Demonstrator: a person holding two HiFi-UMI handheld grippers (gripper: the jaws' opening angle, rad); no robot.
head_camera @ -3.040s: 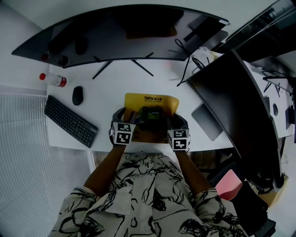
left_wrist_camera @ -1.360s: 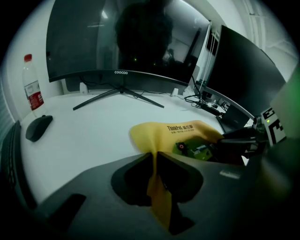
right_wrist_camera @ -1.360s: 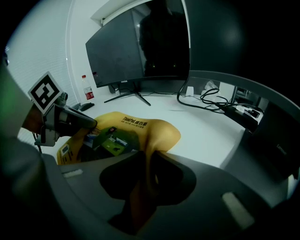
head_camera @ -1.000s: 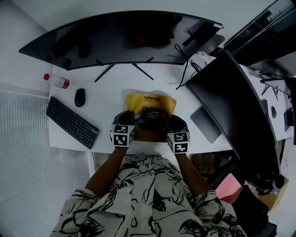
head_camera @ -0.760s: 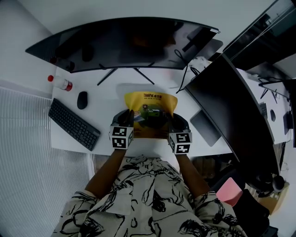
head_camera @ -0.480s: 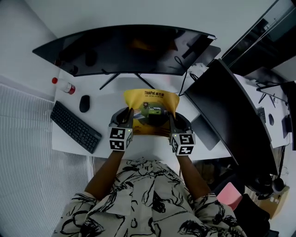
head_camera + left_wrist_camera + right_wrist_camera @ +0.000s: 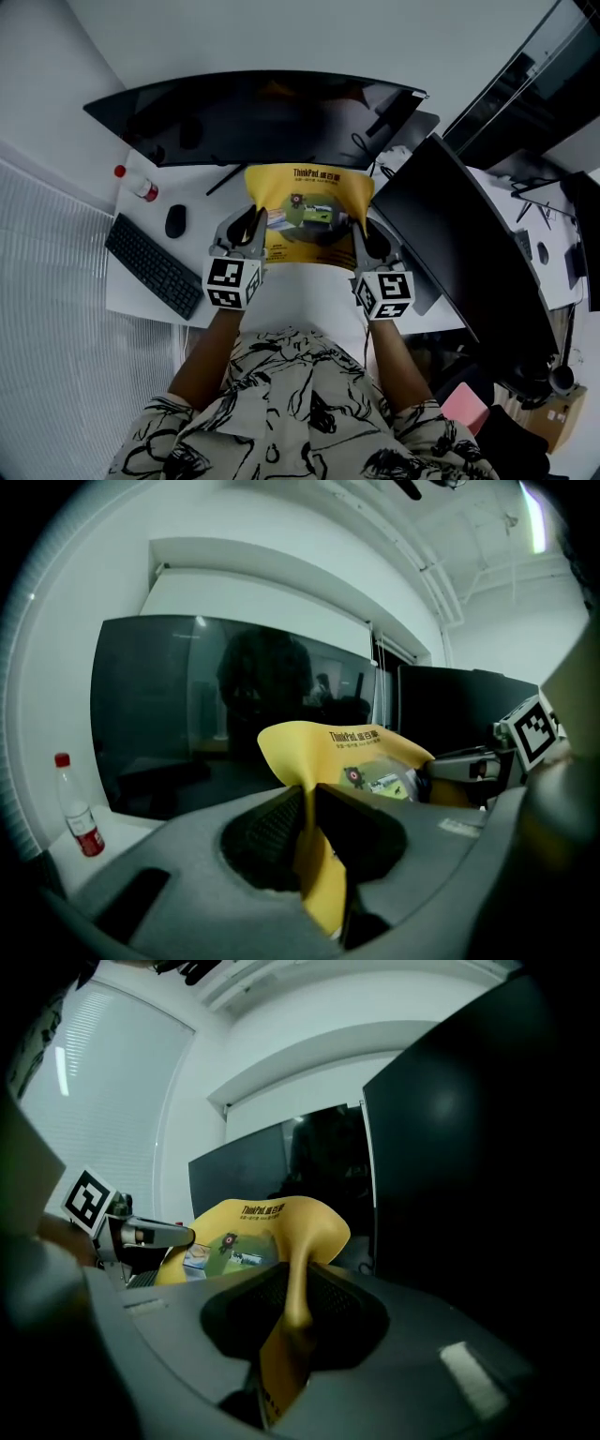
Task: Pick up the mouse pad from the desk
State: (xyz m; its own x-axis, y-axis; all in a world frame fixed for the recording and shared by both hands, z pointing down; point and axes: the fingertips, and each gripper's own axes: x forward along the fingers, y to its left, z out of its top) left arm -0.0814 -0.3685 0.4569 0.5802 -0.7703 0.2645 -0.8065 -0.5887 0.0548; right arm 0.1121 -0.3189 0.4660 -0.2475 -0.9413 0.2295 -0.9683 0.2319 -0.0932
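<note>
Mouse pad clamped by left gripper, right gripper

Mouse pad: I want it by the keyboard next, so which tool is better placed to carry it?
Probably left: the left tool clamps the mouse pad on the edge nearer the keyboard; the right tool holds the opposite edge.

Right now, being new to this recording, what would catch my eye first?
The bright yellow mouse pad, held up over the white desk, its left edge pinched by the left gripper and its right edge by the right gripper. Behind it a wide curved monitor spans the desk's back.
</note>
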